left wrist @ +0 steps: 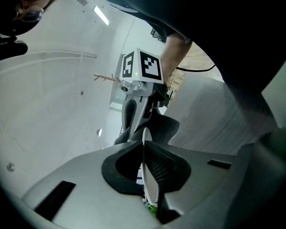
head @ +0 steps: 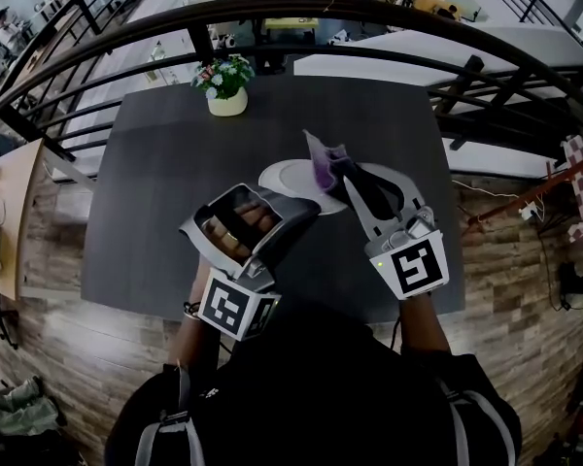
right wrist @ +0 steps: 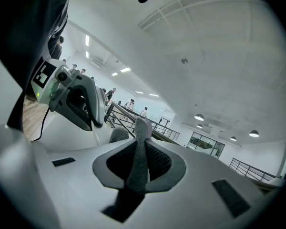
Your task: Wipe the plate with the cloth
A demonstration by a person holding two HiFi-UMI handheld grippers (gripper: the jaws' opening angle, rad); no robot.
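On the dark table (head: 155, 202), a white plate (head: 284, 178) sits in front of me. My left gripper (head: 309, 208) is shut on its near rim. In the left gripper view the plate (left wrist: 148, 175) shows edge-on, pinched between the two jaws. My right gripper (head: 342, 171) is shut on a purple cloth (head: 325, 161), which bunches up over the plate's right part. Whether the cloth touches the plate I cannot tell. The cloth (right wrist: 139, 161) runs as a strip between the jaws in the right gripper view. The right gripper's marker cube (left wrist: 143, 66) faces the left camera.
A cream pot of flowers (head: 226, 87) stands at the table's far edge. A curved black railing (head: 369, 13) runs behind the table, with a drop beyond it. A wooden floor (head: 505, 260) lies to either side, with cables at the right.
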